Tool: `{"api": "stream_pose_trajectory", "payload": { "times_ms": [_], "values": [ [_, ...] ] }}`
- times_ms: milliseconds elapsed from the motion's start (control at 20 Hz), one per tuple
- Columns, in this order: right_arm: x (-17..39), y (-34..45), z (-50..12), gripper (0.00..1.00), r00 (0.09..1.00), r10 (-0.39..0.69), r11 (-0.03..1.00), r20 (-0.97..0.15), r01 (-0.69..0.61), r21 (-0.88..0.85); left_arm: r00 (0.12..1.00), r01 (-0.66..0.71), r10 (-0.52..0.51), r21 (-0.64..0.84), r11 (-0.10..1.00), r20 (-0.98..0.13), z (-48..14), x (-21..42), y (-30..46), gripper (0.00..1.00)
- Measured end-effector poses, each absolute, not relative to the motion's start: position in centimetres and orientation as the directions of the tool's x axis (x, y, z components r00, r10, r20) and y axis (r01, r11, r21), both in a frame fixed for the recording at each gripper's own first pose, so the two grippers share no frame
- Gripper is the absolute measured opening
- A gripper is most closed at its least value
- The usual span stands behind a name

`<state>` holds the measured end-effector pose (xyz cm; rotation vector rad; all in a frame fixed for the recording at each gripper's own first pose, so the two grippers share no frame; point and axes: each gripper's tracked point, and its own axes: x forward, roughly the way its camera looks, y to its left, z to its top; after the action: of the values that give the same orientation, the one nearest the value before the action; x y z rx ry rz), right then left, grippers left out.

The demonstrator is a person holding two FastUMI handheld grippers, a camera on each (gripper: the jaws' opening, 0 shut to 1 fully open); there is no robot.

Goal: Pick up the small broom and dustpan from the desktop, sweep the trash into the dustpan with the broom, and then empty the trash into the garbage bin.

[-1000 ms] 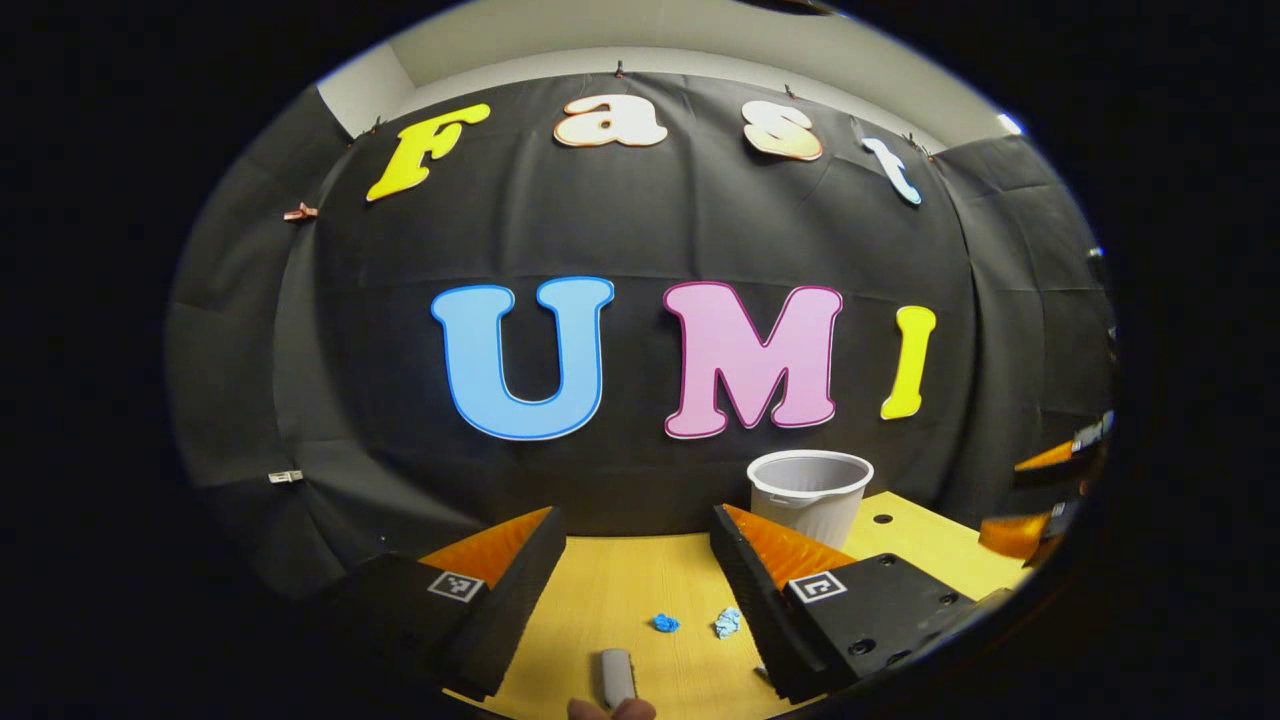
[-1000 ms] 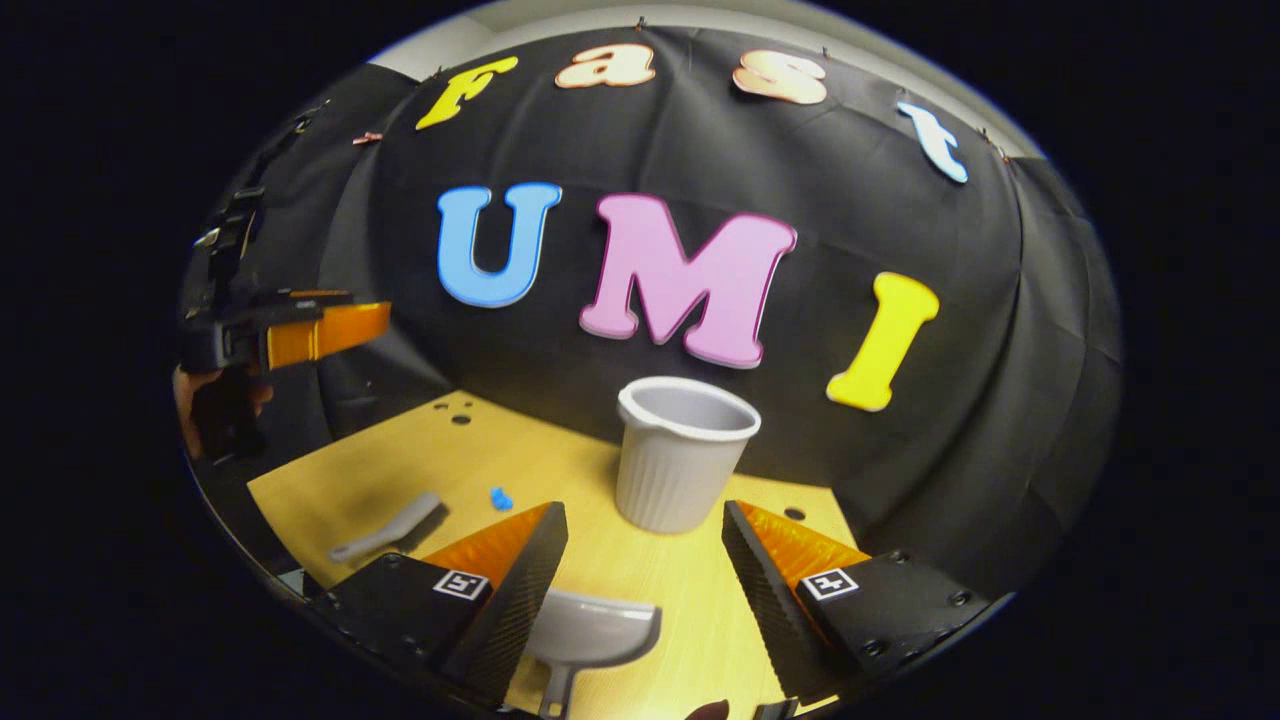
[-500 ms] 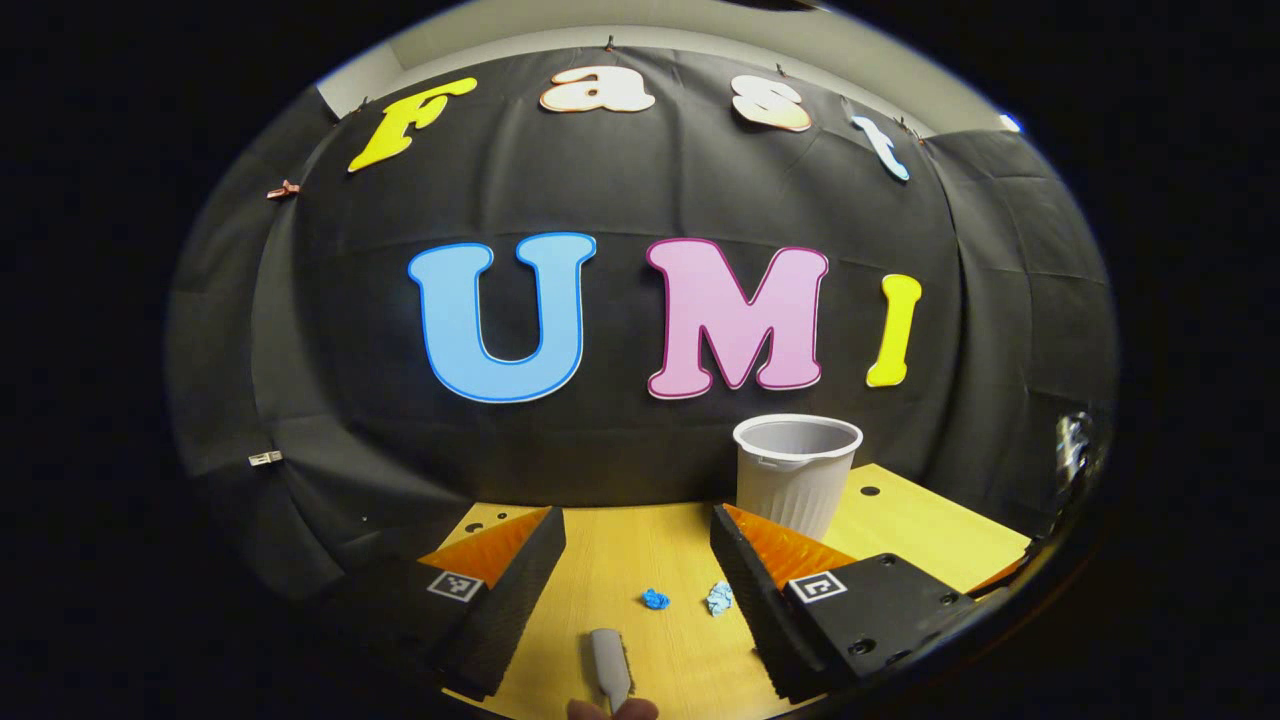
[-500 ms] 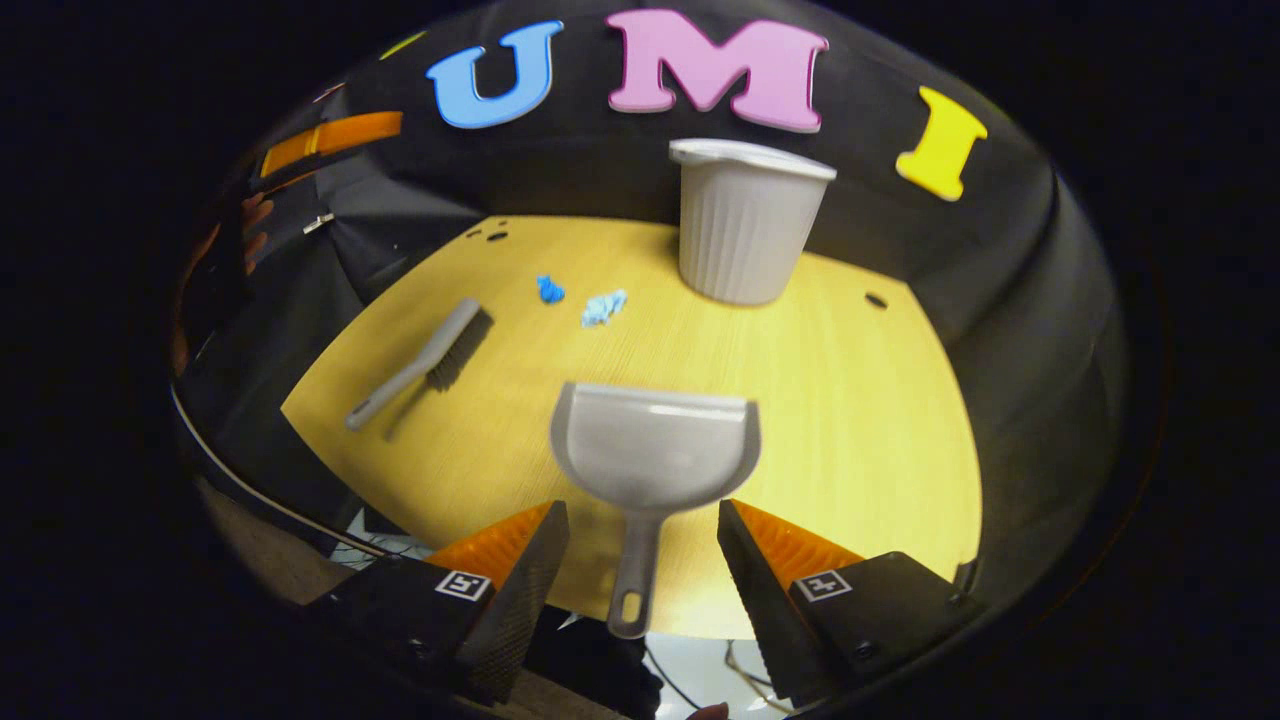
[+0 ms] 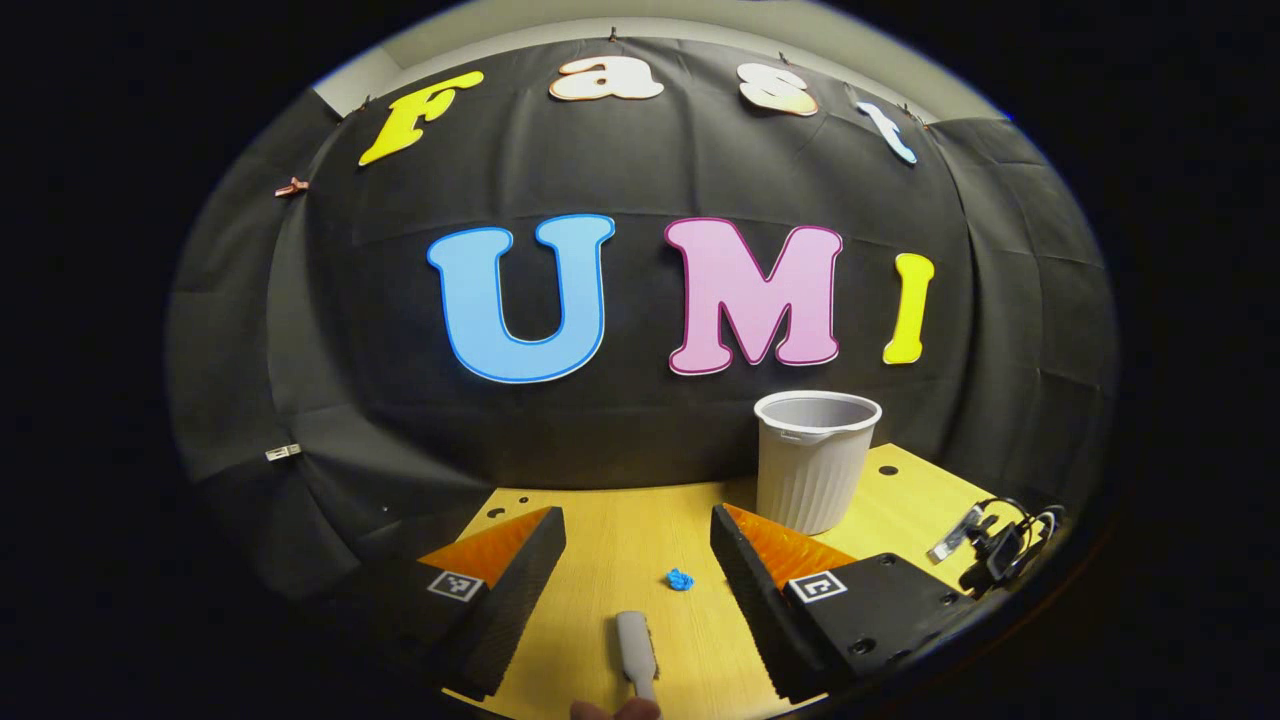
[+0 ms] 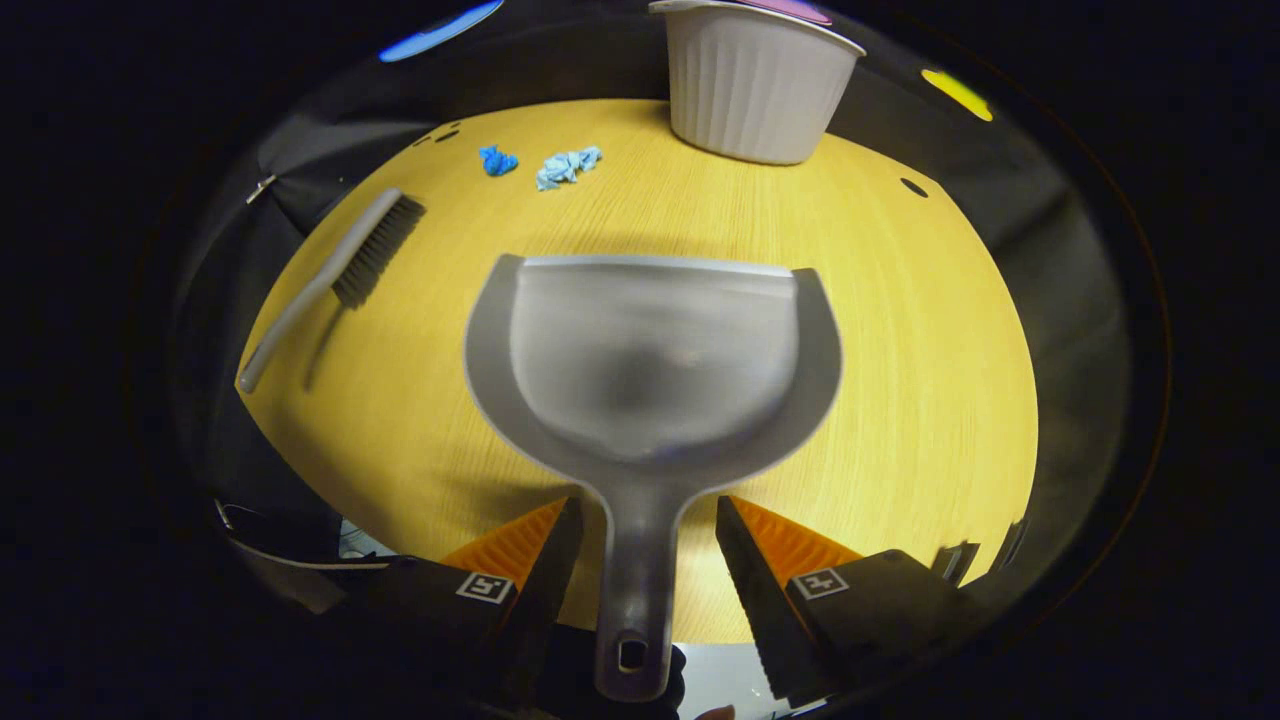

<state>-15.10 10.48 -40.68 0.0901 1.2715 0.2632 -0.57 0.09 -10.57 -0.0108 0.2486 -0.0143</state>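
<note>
Right claw [image 6: 640,530] spread, straddling dustpan [image 6: 655,370] handle, not gripping. Broom [image 6: 330,275] at 10 o'clock, blue trash [image 6: 566,166] and bin [image 6: 755,85] at 12 on desk [image 6: 930,380]. Left claw [image 5: 638,545] released, broom tip between fingers.

The desktop [image 6: 900,330] under me looks like pale wood laminate, smooth, with a fine straight grain and a soft sheen. The dustpan [image 6: 650,350] lying between my right claw's fingers is grey plastic, smooth and semi-glossy, its scoop catching a dull reflection. The broom [image 6: 335,275] has a matt grey plastic handle and dark, rough-looking bristles. The garbage bin [image 6: 752,85] is white plastic with ribbed sides and a smooth rolled rim. Two bits of trash look like crumpled paper or tissue: a deep blue scrap [image 6: 494,160] and a paler one [image 6: 566,166], both matt and creased. The wall [image 5: 650,430] behind is matt black cloth, faintly wrinkled.
</note>
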Motion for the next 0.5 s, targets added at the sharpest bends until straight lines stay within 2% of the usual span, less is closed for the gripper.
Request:
{"api": "stream_pose_trajectory", "payload": {
  "times_ms": [250, 300, 350, 400, 450, 500],
  "values": [
    [-13.8, 11.0, -41.1, 0.76, 0.246, 0.239, 0.971, -0.939, -0.087, 0.224, 0.968, -0.007, 0.007, -0.003, 1.0, -0.251, -10.8, -0.7, 0.8, 0.95],
    [-13.7, 10.8, -41.2, 0.71, 0.241, 0.235, 0.972, -0.942, -0.079, 0.223, 0.968, -0.008, 0.007, -0.003, 1.0, -0.253, -11.0, -0.8, 0.8, 0.95],
    [-13.4, 10.6, -41.3, 0.76, 0.245, 0.233, 0.972, -0.941, -0.071, 0.223, 0.967, -0.008, 0.006, -0.004, 1.0, -0.254, -11.0, -0.8, 0.8, 0.95],
    [-13.1, 10.4, -41.3, 0.72, 0.257, 0.23, 0.973, -0.939, -0.066, 0.221, 0.967, -0.006, 0.005, -0.003, 1.0, -0.254, -11.2, -0.7, 0.7, 0.95],
    [-12.8, 10.3, -41.4, 0.51, 0.262, 0.231, 0.973, -0.937, -0.064, 0.222, 0.967, -0.003, 0.003, 0.0, 1.0, -0.256, -11.2, -0.6, 0.7, 0.92],
    [-12.6, 10.3, -41.5, 0.48, 0.265, 0.235, 0.972, -0.935, -0.059, 0.227, 0.966, -0.002, 0.003, 0.004, 1.0, -0.26, -11.6, -0.7, 0.7, 0.95]
  ]
}}
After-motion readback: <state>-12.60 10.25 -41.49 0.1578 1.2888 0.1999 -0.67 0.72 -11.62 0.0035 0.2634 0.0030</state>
